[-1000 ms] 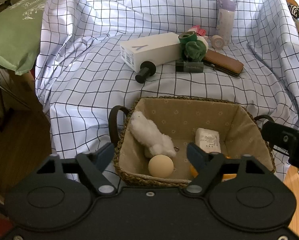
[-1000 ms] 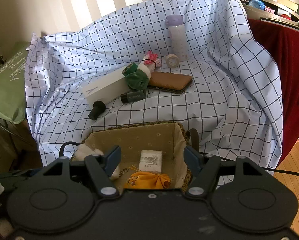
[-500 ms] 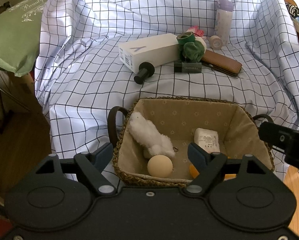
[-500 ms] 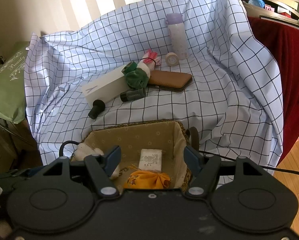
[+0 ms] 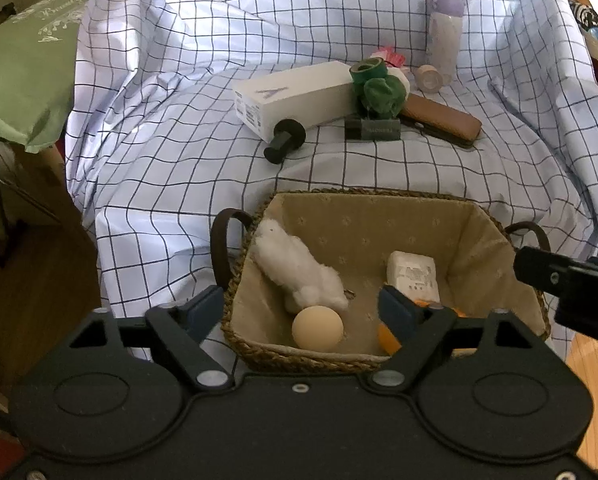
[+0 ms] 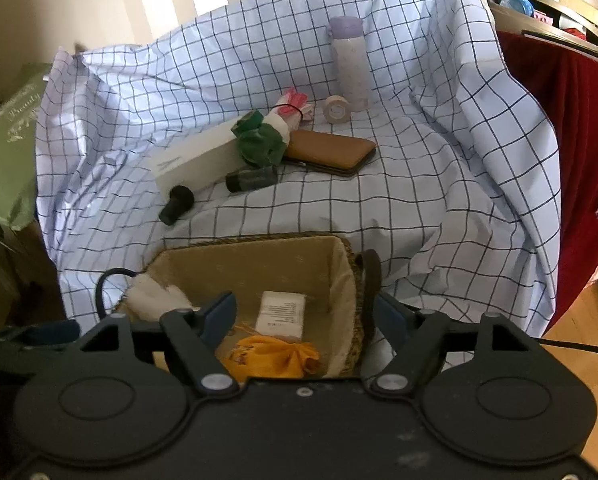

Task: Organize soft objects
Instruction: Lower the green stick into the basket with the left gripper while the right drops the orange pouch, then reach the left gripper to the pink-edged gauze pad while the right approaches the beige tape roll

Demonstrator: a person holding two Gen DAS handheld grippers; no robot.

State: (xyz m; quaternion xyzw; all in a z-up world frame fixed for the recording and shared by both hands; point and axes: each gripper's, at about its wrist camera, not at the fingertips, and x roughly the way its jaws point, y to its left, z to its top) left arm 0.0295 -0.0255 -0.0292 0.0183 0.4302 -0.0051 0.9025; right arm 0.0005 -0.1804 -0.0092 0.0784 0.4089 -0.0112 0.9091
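Note:
A woven basket (image 5: 363,200) (image 6: 349,256) sits at the near edge of a checked cloth. It holds a white fluffy toy (image 5: 295,268) (image 6: 155,298), a beige ball (image 5: 317,328), a white tissue pack (image 5: 413,272) (image 6: 281,314) and an orange pouch (image 6: 275,358) (image 5: 387,334). A green cloth bundle (image 5: 379,94) (image 6: 261,142) and a pink-white bundle (image 6: 293,110) lie farther back. My left gripper (image 5: 301,312) is open and empty above the basket's near rim. My right gripper (image 6: 305,314) is open and empty above the basket.
On the cloth lie a white box (image 5: 295,98), a black cylinder (image 5: 285,146), a dark small case (image 5: 373,130), a brown wallet (image 5: 439,120), a tape roll (image 5: 429,78) and a lilac bottle (image 5: 443,34). A green cushion (image 5: 15,72) is left; red fabric (image 6: 559,160) is right.
Both grippers have drawn back slightly from the cloth; the view shifted a little. Nothing was picked up or let go.

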